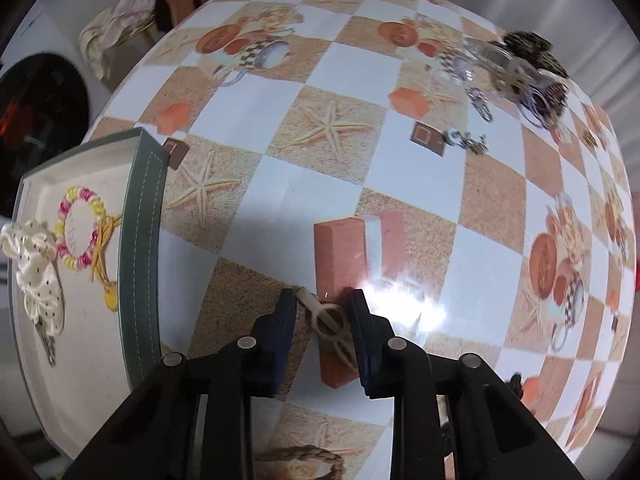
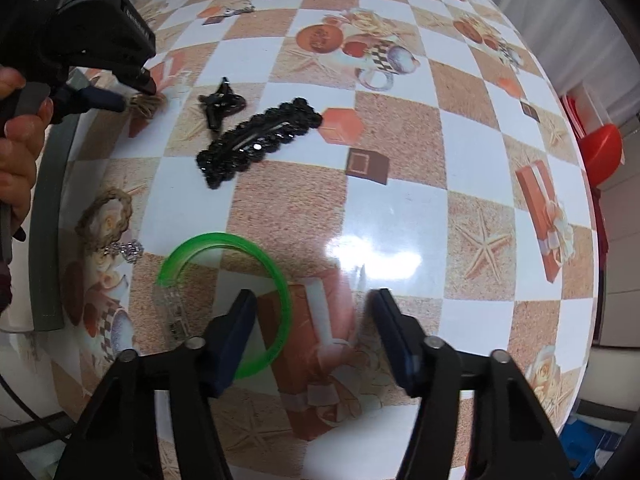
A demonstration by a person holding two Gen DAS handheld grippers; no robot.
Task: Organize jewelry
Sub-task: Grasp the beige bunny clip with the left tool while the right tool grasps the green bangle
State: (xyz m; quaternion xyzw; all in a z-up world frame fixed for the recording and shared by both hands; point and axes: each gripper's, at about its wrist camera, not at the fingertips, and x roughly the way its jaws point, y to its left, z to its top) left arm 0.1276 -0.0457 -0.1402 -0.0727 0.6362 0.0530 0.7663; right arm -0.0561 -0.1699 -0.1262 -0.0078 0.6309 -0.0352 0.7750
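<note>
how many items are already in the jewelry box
3 that I can see: a pink and yellow bead bracelet, a white polka-dot scrunchie beside it, and a yellow cord piece by the green wall. Part of the box is out of frame.

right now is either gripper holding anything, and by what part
The left gripper pinches a small beige hair clip across its round middle. The right gripper is open and holds nothing; the green bangle lies under it on the table.
</note>
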